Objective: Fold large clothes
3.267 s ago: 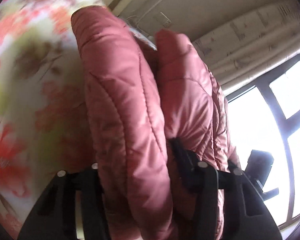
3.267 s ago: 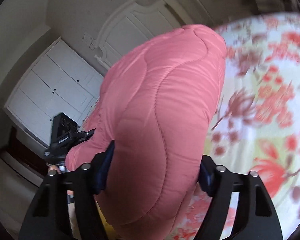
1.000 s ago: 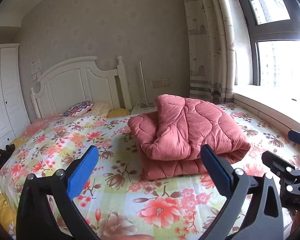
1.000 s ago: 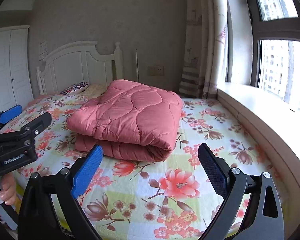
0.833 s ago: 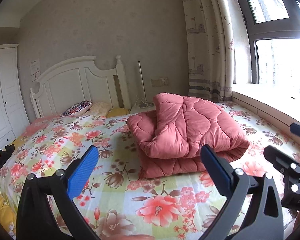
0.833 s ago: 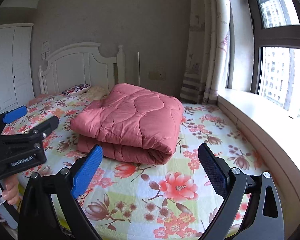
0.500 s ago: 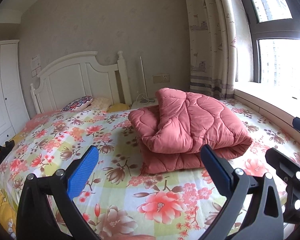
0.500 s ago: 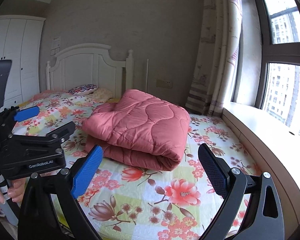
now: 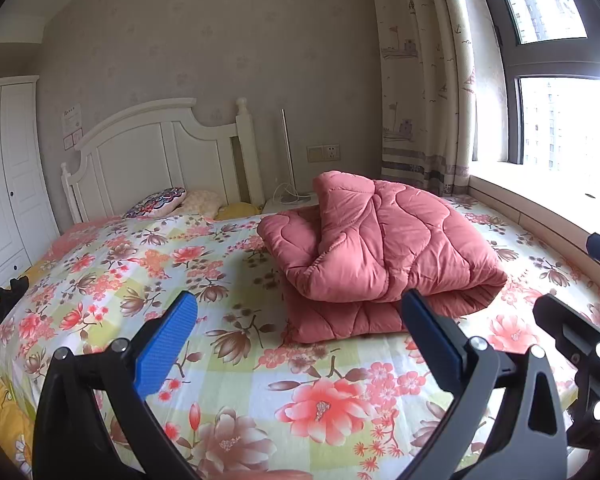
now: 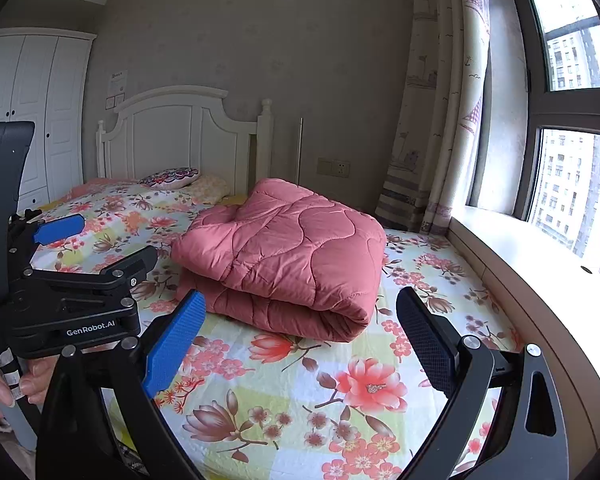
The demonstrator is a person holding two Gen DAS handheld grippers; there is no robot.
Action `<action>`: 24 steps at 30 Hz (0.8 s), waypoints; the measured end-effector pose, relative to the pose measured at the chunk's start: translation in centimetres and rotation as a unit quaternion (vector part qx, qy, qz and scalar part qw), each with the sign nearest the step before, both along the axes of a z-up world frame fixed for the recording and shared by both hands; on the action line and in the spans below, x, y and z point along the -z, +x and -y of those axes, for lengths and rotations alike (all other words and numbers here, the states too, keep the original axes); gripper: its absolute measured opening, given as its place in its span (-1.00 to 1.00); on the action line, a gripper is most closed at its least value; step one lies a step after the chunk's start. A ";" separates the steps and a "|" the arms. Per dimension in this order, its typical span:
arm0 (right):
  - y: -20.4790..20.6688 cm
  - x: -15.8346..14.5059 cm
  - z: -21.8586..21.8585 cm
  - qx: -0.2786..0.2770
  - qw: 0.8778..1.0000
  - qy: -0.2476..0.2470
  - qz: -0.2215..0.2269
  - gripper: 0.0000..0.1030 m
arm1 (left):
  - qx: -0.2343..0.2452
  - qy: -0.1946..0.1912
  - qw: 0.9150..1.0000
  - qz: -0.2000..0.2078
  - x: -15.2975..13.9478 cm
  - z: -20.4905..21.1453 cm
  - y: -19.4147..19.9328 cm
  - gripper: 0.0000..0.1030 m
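Observation:
A pink quilted comforter lies folded in a thick bundle on the floral bed sheet, toward the window side; it also shows in the right wrist view. My left gripper is open and empty, held back from the bundle over the foot of the bed. My right gripper is open and empty, also short of the bundle. The left gripper's body shows at the left of the right wrist view, and the right gripper's body at the right of the left wrist view.
A white headboard and pillows are at the far end. A white wardrobe stands at the left. A curtain, a window sill and a window run along the right side of the bed.
Both grippers held the comforter 3.3 s ago; they have since let go, opened and drawn back. In the last second both views shifted slightly; the bundle stays still.

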State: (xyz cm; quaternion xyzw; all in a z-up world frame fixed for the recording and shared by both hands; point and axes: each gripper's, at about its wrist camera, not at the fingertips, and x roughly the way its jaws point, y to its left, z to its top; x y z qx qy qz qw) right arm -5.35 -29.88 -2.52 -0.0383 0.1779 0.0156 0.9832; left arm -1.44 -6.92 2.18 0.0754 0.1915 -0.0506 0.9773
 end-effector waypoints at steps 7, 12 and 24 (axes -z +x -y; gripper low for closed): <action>0.0 0.0 0.0 0.002 1.000 0.000 -0.001 0.79 | 0.000 0.000 1.000 -0.001 0.1 -0.1 0.0 0.96; 0.0 0.0 -0.1 0.002 1.000 0.000 -0.001 0.79 | 0.001 0.001 1.000 -0.002 0.1 -0.1 0.0 0.96; 0.0 0.0 -0.2 0.002 1.000 0.000 0.000 0.79 | 0.000 0.001 1.000 -0.001 0.1 -0.1 0.0 0.96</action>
